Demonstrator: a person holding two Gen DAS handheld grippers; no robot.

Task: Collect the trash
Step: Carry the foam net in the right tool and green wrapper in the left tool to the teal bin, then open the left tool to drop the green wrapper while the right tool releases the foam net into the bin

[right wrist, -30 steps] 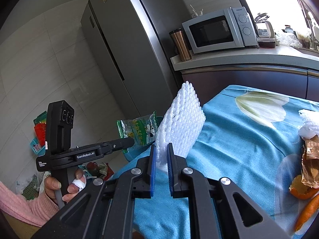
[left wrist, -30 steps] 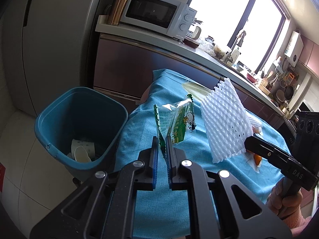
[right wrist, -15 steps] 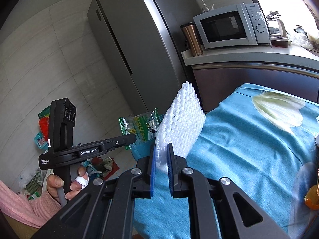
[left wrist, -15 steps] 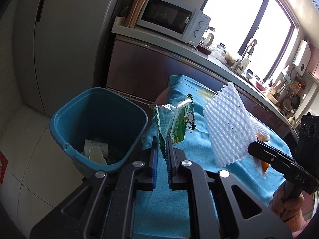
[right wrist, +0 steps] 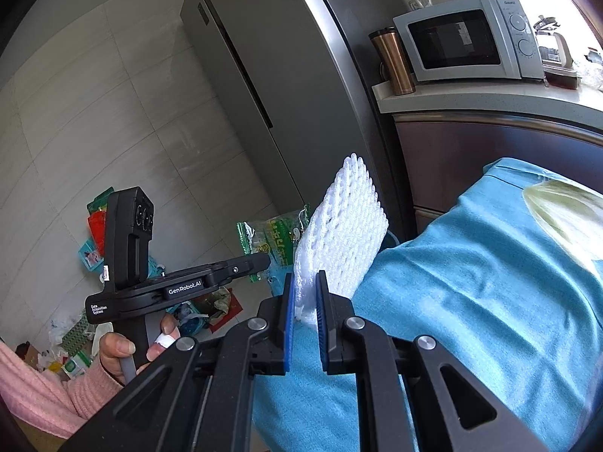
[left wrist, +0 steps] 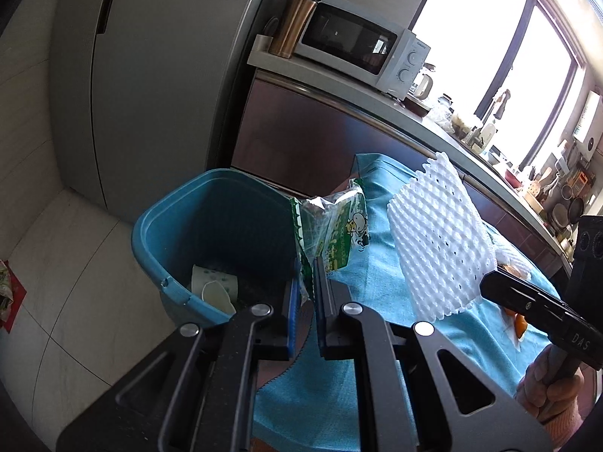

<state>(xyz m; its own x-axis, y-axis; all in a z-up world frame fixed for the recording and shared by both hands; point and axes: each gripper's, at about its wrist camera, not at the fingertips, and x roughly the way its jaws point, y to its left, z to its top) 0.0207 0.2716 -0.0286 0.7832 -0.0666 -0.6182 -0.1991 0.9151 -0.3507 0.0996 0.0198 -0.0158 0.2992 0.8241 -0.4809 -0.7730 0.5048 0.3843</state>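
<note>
My left gripper (left wrist: pixel 308 263) is shut on a green and white snack wrapper (left wrist: pixel 335 233), held at the right rim of the blue trash bin (left wrist: pixel 166 222). The bin holds a paper cup and scraps (left wrist: pixel 213 286). My right gripper (right wrist: pixel 304 282) is shut on a white foam fruit net (right wrist: pixel 343 229), held above the left end of the blue tablecloth (right wrist: pixel 471 263). The net also shows in the left wrist view (left wrist: pixel 437 241), right of the wrapper. The wrapper shows in the right wrist view (right wrist: pixel 275 237), left of the net.
A grey fridge (left wrist: pixel 150 75) stands behind the bin. A counter with a microwave (left wrist: pixel 358 49) and a copper tumbler (left wrist: pixel 294 26) runs behind the table. Orange peel (left wrist: pixel 516 320) lies on the cloth. Bags and litter (right wrist: pixel 94 248) lie on the floor.
Both grippers have moved left with their loads, toward the bin. The bin now sits closer to the middle of the left wrist view, and the wrapper is at its rim.
</note>
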